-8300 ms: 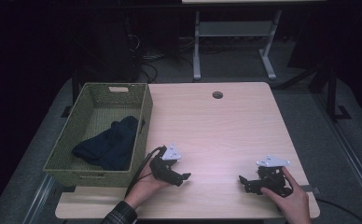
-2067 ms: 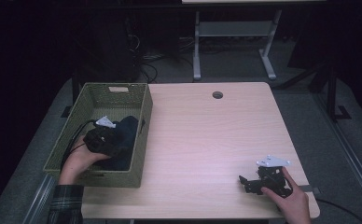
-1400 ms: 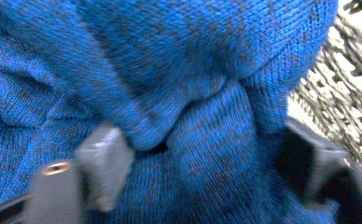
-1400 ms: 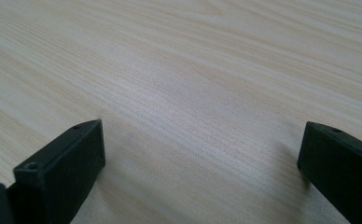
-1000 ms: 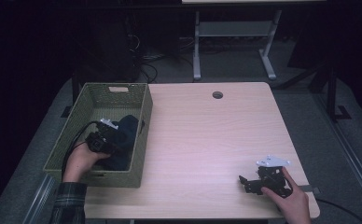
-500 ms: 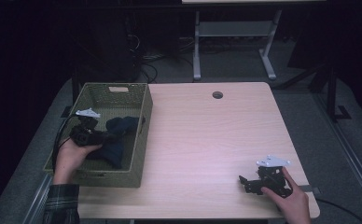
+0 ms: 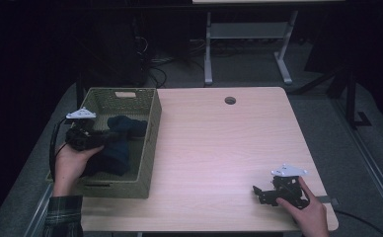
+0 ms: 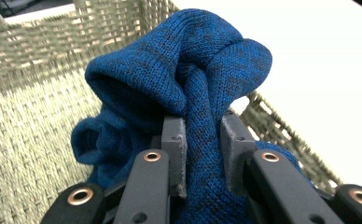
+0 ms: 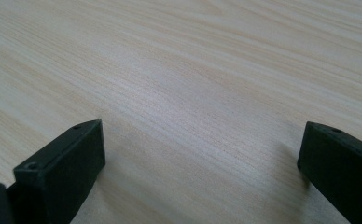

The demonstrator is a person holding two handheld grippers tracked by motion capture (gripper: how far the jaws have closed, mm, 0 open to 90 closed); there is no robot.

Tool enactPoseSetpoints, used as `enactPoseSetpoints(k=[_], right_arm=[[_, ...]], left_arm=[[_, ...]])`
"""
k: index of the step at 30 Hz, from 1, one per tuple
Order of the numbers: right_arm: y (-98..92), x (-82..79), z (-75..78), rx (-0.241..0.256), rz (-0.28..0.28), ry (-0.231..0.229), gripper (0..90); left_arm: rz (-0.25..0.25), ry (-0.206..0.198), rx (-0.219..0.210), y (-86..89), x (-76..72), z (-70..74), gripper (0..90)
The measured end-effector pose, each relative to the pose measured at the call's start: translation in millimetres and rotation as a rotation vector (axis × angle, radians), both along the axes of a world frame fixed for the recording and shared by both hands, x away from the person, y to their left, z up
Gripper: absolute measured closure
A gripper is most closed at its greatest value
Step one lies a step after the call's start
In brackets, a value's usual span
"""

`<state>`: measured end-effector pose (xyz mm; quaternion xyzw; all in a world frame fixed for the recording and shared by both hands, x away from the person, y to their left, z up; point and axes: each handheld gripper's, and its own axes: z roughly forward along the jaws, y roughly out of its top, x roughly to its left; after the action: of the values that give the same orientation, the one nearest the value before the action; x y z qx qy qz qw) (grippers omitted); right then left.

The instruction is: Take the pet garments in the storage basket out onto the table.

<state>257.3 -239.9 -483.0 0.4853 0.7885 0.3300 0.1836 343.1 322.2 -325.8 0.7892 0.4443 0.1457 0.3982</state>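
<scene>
Left claw [image 8: 202,140] lifted, pinching blue knit cloth [image 8: 188,70] inside woven basket [image 7: 150,143]; right claw [image 9: 202,172] wide.

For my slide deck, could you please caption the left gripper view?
Left gripper clamps a fold of blue knit inside the woven basket.

Dark blue knit garment [image 8: 188,84], mottled with darker flecks, soft and bunched into rounded folds. One fold is drawn up into a narrow ridge at the centre of the left gripper view, with a rolled edge curling at middle left. In the high view it lies crumpled inside the woven basket [image 7: 150,129] at the left of the frame, spread from centre toward the lower part.
</scene>
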Motion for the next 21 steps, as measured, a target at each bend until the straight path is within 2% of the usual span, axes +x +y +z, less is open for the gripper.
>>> enactPoseSetpoints(k=[3, 6, 8, 14, 21], right_arm=[[0.0, 0.0, 0.0, 0.000, 0.000, 0.000, 0.5], [0.0, 0.0, 0.0, 0.000, 0.000, 0.000, 0.4], [0.0, 0.0, 0.0, 0.000, 0.000, 0.000, 0.4], [0.0, 0.0, 0.0, 0.000, 0.000, 0.000, 0.4], [0.0, 0.0, 0.0, 0.001, -0.001, 0.000, 0.4]], left_arm=[[0.007, -0.029, -0.043, 2.5, -2.7, 5.6, 74.6], [-0.007, -0.064, -0.112, 5.4, -5.4, 13.7, 74.9], [-0.017, -0.083, -0.142, 4.4, -6.9, 20.5, 74.9], [-0.039, -0.145, -0.145, -7.3, -10.2, 41.8, 74.9], [-0.066, -0.188, -0.170, -19.7, -8.5, 62.0, 74.9]])
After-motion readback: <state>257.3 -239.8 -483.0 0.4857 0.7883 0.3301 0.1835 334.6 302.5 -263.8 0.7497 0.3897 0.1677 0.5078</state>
